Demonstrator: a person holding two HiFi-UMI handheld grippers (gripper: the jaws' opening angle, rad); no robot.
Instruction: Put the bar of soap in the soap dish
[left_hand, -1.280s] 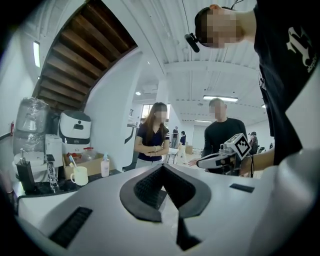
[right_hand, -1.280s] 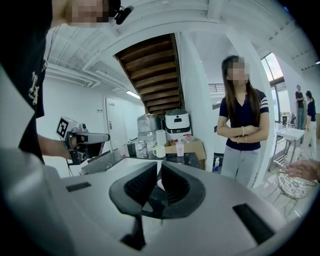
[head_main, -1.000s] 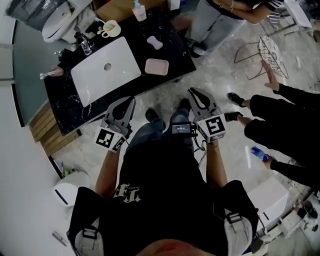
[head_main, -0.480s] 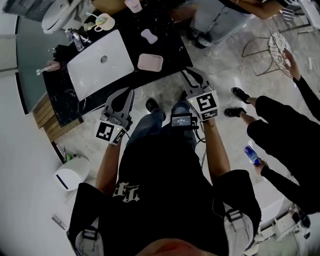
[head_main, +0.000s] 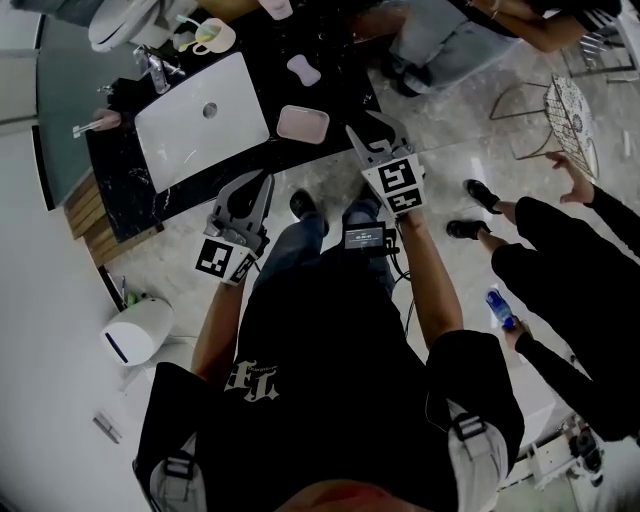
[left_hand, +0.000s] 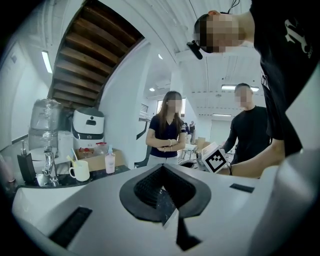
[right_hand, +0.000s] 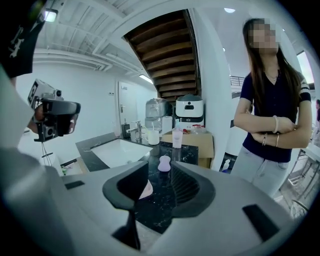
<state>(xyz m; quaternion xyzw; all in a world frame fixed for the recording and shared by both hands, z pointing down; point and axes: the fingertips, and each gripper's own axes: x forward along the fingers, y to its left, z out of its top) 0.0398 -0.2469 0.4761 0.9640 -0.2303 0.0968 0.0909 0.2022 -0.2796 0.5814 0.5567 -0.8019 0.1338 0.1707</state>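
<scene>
The bar of soap (head_main: 302, 69) is pale purple and bone-shaped, lying on the black counter (head_main: 340, 85) behind the pink soap dish (head_main: 303, 124). My right gripper (head_main: 371, 148) hovers at the counter's front edge, just right of the dish, its jaws opening with nothing between them. In the right gripper view the soap (right_hand: 164, 163) shows ahead between the jaws of the right gripper (right_hand: 159, 176), and the dish (right_hand: 146, 190) peeks out behind the left jaw. My left gripper (head_main: 258, 186) hangs before the counter below the sink, shut and empty. In its own view the left gripper (left_hand: 162, 172) faces people across the counter.
A white sink (head_main: 200, 110) with a faucet (head_main: 158, 70) fills the counter's left; a mug (head_main: 213, 36) and a pink bottle (head_main: 272, 8) stand at the back. People stand to the right and beyond the counter. A wire basket (head_main: 570, 110) and a white bin (head_main: 135, 330) sit on the floor.
My right gripper has moved up to the counter's front edge near the dish, and its jaws have parted. The left gripper shifted slightly toward the counter.
</scene>
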